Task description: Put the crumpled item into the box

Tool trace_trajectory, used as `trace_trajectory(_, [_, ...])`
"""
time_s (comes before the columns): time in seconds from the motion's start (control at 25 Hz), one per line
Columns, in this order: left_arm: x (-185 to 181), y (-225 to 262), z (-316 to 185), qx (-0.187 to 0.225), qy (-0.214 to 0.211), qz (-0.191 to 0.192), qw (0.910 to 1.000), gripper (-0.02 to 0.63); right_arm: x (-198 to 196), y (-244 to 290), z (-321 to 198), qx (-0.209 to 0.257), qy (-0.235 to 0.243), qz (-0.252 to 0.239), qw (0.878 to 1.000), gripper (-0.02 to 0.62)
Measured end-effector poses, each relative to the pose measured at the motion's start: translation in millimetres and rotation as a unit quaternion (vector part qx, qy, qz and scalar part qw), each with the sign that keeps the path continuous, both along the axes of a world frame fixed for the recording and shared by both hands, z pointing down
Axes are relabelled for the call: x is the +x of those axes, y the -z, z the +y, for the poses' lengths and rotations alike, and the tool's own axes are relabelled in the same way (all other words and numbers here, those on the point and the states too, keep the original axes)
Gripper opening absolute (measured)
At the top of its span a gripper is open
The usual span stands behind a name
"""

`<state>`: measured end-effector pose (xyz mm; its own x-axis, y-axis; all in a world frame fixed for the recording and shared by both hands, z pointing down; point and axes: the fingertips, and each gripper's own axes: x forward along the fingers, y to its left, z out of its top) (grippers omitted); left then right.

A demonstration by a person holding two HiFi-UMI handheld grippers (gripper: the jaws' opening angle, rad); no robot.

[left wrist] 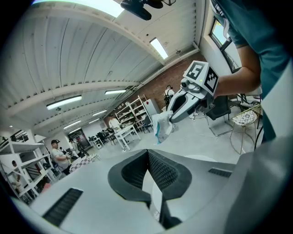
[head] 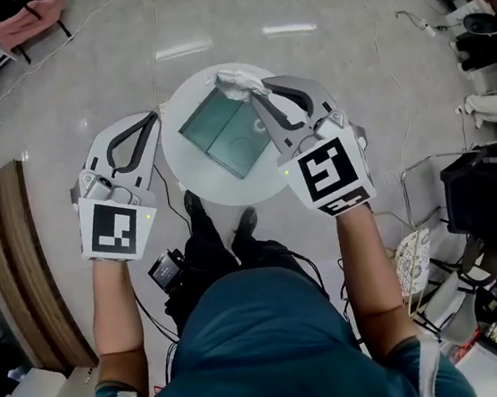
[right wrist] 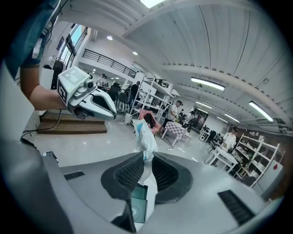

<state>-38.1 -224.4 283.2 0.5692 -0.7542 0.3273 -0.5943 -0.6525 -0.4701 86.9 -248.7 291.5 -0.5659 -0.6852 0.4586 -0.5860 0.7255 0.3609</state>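
right tongs pinch the crumpled wad over the box edge for the drop; left tongs closed, empty, parked aside

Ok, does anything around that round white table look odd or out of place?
Nothing is spilled or damaged. The crumpled white item with blue print is not in the open green box. The right gripper pinches it by the box's far corner. The box sits diagonally on the round white table.

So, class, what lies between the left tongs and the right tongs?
The green box on the round white table, seen in the head view; the right tongs grip the crumpled item.
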Motion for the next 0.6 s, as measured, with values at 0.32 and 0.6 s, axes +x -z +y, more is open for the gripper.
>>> trace_trajectory(0.32, [-10,-35,-25,-0.025,-0.009,0.005,0.9996,0.018,-13,-43,-23,-0.03,0.0,0.01,0.999,0.074])
trace_trajectory(0.6, [-14,-75,-40,-0.051,-0.011,0.013,0.9986,0.018,-23,-89,-38,-0.062,0.004,0.016,0.998,0.074])
